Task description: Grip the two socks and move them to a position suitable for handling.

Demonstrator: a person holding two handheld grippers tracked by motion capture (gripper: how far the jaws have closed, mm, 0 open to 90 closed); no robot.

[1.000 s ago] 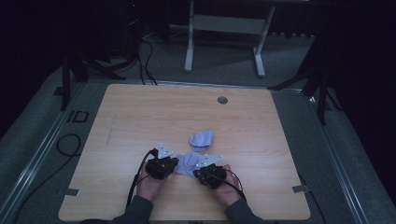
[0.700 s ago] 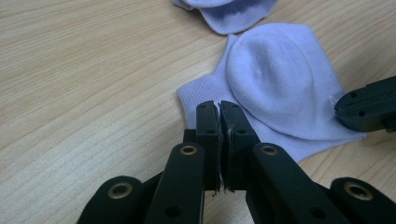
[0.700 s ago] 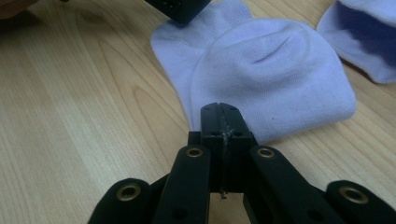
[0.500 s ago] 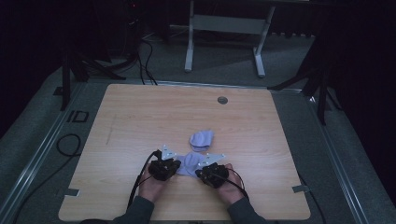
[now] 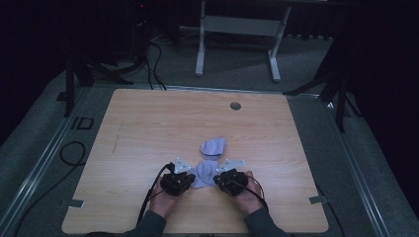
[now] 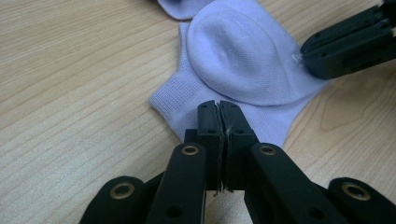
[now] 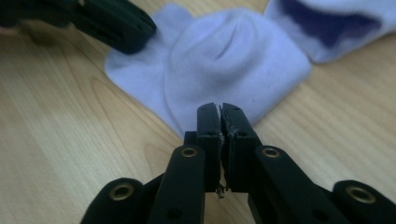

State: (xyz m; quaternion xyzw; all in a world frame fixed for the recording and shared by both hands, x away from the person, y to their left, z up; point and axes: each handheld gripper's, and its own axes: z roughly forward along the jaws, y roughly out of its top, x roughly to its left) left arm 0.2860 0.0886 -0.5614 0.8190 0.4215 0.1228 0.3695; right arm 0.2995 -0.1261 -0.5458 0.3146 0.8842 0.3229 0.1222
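Looking down from the high view, you hold the left gripper (image 5: 184, 174) and right gripper (image 5: 226, 173) at 9 and 3 o'clock of a pale sock (image 5: 203, 174) near the table's (image 5: 148, 128) front edge, likely to flatten it. In both gripper views, each gripper's jaws look pressed together, pinching the sock's edge; a second sock (image 5: 213, 147) lies at 12 o'clock.

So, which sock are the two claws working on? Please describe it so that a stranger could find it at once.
Look at the near edge of the wooden table, between the person's two hands. The pale lilac sock lies there, its edges at the tips of the left claw and the right claw. Unlike the other sock farther back, it is folded and domed.
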